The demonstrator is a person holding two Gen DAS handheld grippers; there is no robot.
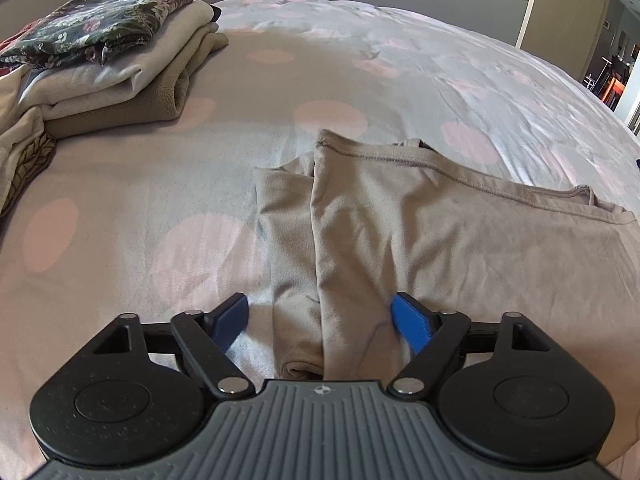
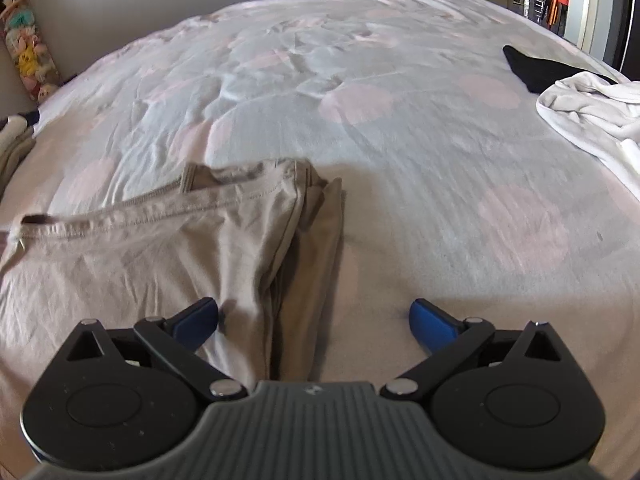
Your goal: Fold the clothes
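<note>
A beige garment (image 1: 420, 232) lies partly folded on the bed, its stitched hem running across the far edge. My left gripper (image 1: 320, 312) is open, its blue fingers (image 1: 410, 320) spread either side of the garment's left folded edge, close above the cloth. In the right wrist view the same beige garment (image 2: 180, 248) lies to the left. My right gripper (image 2: 314, 318) is open over the garment's right folded edge, one finger (image 2: 196, 322) over the cloth, the other finger (image 2: 434, 326) over bare bedding.
The bed cover (image 1: 360, 64) is pale with pink dots. A stack of folded clothes (image 1: 120, 60) sits at the far left. A white garment (image 2: 592, 116) and a black one (image 2: 536, 68) lie at the far right. A door (image 1: 560, 0) stands beyond the bed.
</note>
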